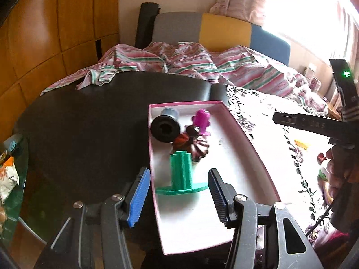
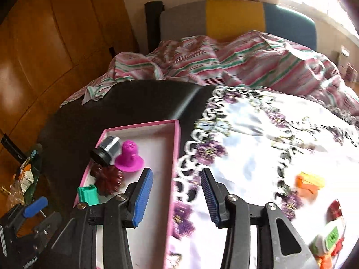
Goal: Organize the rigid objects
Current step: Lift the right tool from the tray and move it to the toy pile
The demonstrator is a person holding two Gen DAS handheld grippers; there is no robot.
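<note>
A pink-rimmed white box (image 1: 246,142) lies on the table. In it are a black and grey spool (image 1: 165,130), a magenta piece (image 1: 202,121), a dark brown fluted mould (image 1: 198,149) and a green flanged piece (image 1: 181,174). My left gripper (image 1: 179,190) hovers open above the green piece and does not hold it. My right gripper (image 2: 177,194) is open and empty over the box's right rim (image 2: 177,157). The left gripper (image 2: 33,213) also shows at the right wrist view's lower left. An orange piece (image 2: 309,183) lies on the flowered cloth (image 2: 246,157).
A red item (image 2: 335,208) and a white and green item (image 2: 329,237) lie at the cloth's right edge. A striped sheet (image 1: 202,62) is bunched behind the black table (image 1: 89,123). Snack bags (image 1: 9,174) sit lower left. A hand (image 1: 336,170) holds the right tool.
</note>
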